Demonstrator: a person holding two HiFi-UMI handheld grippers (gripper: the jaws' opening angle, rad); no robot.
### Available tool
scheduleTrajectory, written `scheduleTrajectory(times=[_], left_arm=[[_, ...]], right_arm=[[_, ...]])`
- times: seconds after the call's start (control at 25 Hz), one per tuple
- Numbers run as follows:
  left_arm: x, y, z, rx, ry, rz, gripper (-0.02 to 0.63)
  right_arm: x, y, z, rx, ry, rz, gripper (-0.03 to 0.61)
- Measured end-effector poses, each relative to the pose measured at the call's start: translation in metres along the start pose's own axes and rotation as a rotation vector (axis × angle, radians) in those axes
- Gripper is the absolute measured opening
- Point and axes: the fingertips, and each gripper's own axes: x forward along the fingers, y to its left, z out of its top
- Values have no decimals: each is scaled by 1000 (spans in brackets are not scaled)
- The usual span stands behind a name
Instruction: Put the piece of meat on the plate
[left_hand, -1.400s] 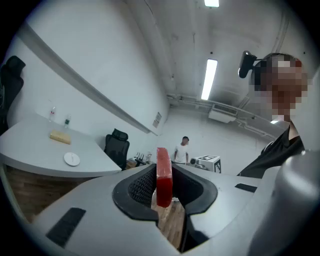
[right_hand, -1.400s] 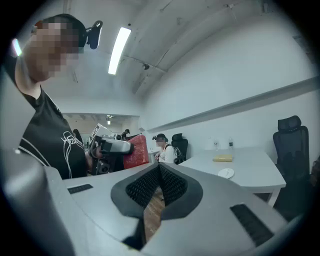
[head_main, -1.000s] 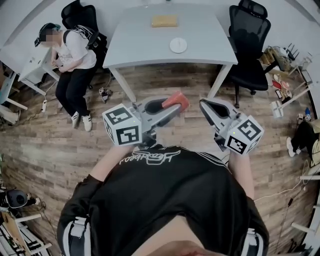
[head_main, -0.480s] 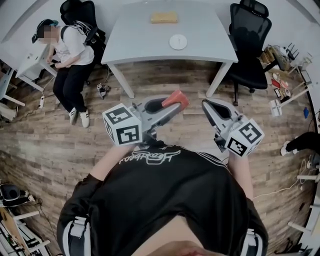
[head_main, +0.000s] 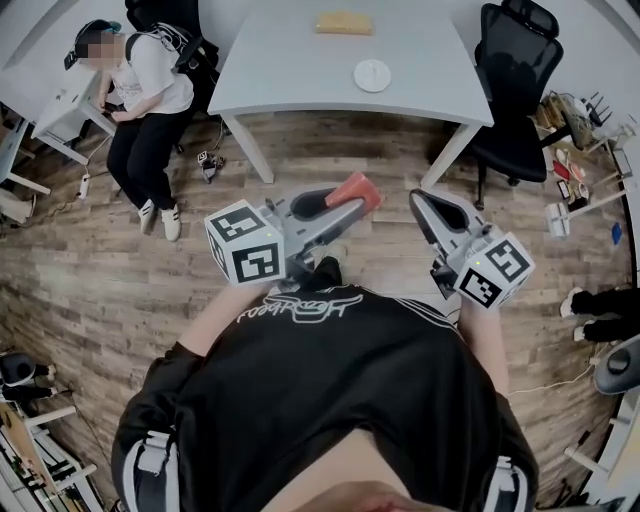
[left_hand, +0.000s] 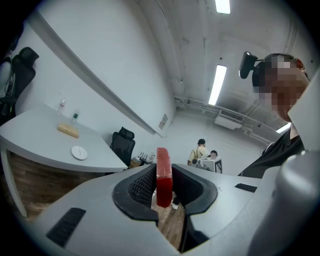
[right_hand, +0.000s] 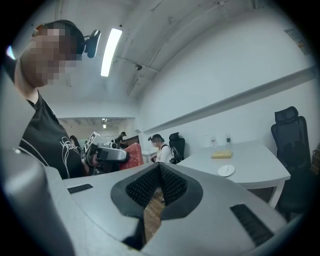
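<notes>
A flat red piece of meat (head_main: 354, 189) stands on edge between the jaws of my left gripper (head_main: 347, 198), which is shut on it above the wooden floor. The left gripper view shows the meat (left_hand: 163, 167) clamped between the black pads. My right gripper (head_main: 424, 206) is beside it on the right, shut with nothing in it; its pads (right_hand: 167, 185) meet at the tip. The white plate (head_main: 372, 75) lies on the white table (head_main: 300, 70) ahead, well beyond both grippers. The plate (left_hand: 79, 152) also shows at the left in the left gripper view, and the plate (right_hand: 226, 170) at the right in the right gripper view.
A tan block (head_main: 343, 22) lies at the table's far side. A black office chair (head_main: 512, 100) stands at the table's right, and a seated person (head_main: 150, 95) is at its left by another desk. Clutter (head_main: 568, 130) lines the right wall.
The head view has shifted: table and plate now sit a little higher and further right. Both grippers drifted slightly right with it. The meat stays clamped in the left one.
</notes>
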Motion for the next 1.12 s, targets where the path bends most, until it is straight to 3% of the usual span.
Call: scheduleTrajectory(times=[0.28,1.12], left_arm=[[10,65,8,-77,16,6,91],[100,259,55,-170,157,-94,91]], right_arm=[[44,-34,-12,32,52,-14,8],[169,-200,-20,162,81,-151,8]])
